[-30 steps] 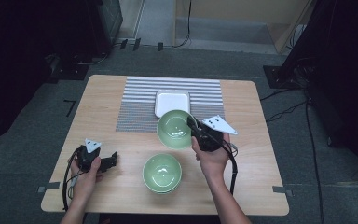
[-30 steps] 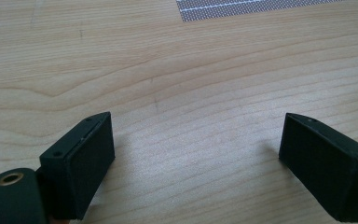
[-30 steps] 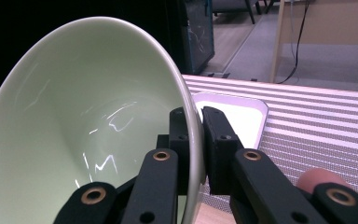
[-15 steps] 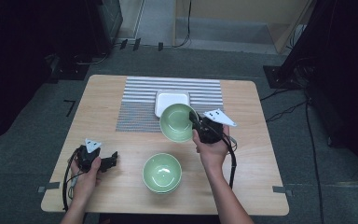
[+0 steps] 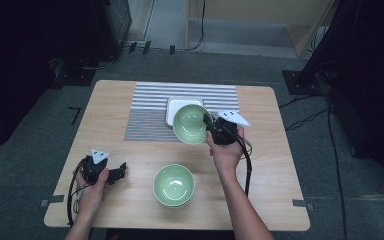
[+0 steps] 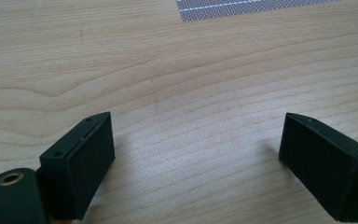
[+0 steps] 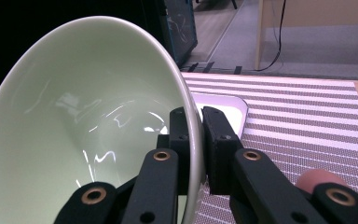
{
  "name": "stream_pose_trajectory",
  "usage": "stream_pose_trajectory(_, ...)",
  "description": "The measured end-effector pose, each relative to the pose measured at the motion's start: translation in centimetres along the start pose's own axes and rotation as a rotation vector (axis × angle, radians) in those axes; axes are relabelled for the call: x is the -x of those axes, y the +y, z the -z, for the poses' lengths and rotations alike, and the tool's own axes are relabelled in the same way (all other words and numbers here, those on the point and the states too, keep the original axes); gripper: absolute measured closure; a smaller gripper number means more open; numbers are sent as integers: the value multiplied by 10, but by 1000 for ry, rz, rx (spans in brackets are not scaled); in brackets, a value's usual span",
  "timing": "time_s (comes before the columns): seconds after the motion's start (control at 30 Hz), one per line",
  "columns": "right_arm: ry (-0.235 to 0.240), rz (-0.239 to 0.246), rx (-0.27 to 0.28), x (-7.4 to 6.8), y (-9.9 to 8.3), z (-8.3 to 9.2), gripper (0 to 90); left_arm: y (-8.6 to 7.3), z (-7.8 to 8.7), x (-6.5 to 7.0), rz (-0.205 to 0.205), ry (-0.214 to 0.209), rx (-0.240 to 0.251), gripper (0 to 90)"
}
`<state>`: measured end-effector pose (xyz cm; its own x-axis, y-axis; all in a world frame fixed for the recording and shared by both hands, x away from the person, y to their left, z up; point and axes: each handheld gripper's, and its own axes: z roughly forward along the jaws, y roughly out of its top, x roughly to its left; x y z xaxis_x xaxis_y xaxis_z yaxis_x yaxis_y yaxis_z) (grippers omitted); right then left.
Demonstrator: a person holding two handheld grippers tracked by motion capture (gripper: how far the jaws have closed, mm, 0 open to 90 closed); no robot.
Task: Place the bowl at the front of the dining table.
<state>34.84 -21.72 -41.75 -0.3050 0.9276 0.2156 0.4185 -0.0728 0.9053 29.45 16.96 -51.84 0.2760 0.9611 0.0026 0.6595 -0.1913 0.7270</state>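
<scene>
A pale green bowl [image 5: 190, 124] hangs tilted above the striped mat [image 5: 152, 110], partly in front of a white square dish [image 5: 176, 103]. My right gripper [image 5: 211, 127] is shut on its rim; in the right gripper view the jaws pinch the bowl [image 7: 88, 121] wall between them, gripper [image 7: 199, 140]. A second green bowl [image 5: 174, 185] stands on the wooden table [image 5: 275, 165] near the front edge. My left gripper [image 5: 119, 172] rests low at the front left, jaws open; in the left gripper view the gripper [image 6: 196, 154] has bare wood between its fingers.
The white dish [image 7: 223, 105] lies on the mat just behind the held bowl. Dark equipment and cables surround the table on the floor. Bare wood lies to the left and right of the mat.
My right gripper has carried the green bowl a little farther back and to the right, over the edge of the white dish. The left gripper has stayed put.
</scene>
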Motion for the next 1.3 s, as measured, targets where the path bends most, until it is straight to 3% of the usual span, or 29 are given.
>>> stream_pose_trajectory(0.87,-75,-43,-75,16,-4,-54,840,0,0,0,0,0,0,101)
stream_pose_trajectory(1.03,-88,-92,-88,21,-6,-66,841,0,0,0,0,0,-1,101)
stream_pose_trajectory(1.3,-102,-116,-118,22,-5,-86,841,0,0,0,0,0,0,101)
